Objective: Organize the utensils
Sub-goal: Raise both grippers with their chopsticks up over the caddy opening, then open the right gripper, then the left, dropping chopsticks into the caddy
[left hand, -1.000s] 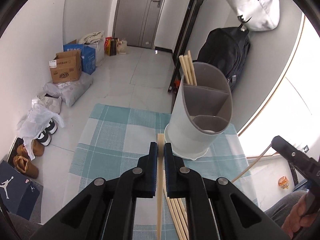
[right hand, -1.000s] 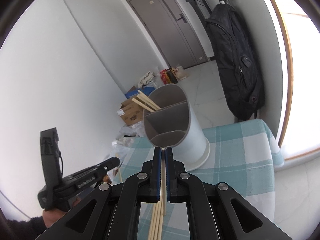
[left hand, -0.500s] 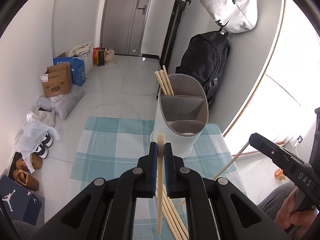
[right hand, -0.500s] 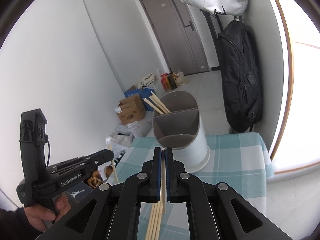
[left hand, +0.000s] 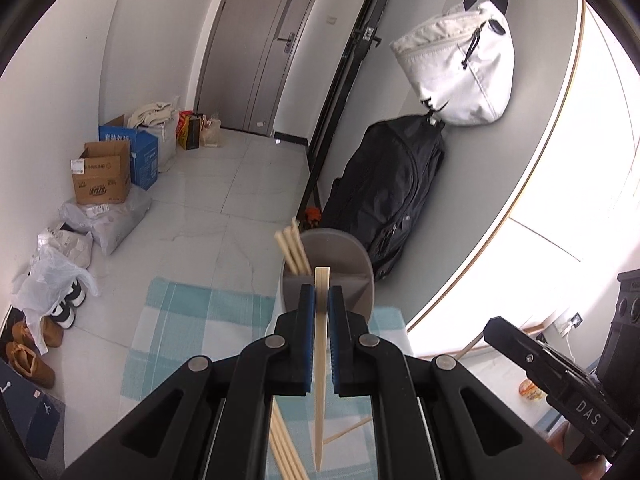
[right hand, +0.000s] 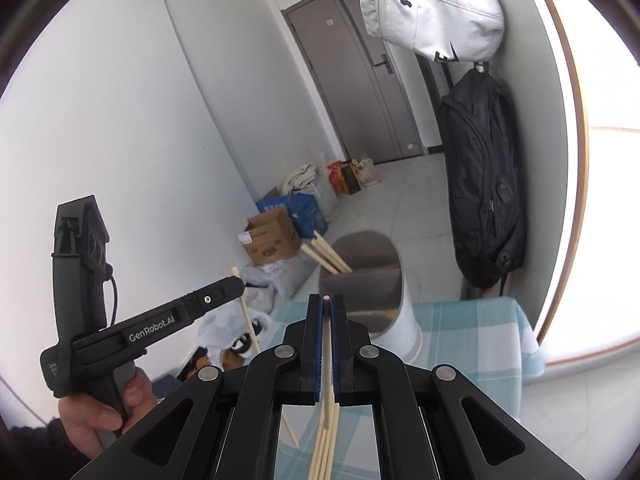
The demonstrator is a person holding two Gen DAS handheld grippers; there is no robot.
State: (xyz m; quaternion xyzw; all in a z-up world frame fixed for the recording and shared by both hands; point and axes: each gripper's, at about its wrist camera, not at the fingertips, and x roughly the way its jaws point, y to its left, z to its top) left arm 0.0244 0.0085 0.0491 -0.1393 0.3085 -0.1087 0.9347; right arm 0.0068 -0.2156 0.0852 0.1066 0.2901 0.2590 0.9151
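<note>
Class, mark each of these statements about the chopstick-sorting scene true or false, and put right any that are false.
1. Each gripper is shut on one chopstick. True: the left gripper holds a chopstick, and the right gripper holds another chopstick.
2. The utensil holder is empty. False: several chopsticks lean in its far compartment.
3. The holder stands on a checked cloth. True.
4. The black backpack lies flat on the table. False: it hangs upright against the wall, beneath a white bag.
5. No chopsticks are left on the cloth. False: loose chopsticks lie below the left gripper.
</note>
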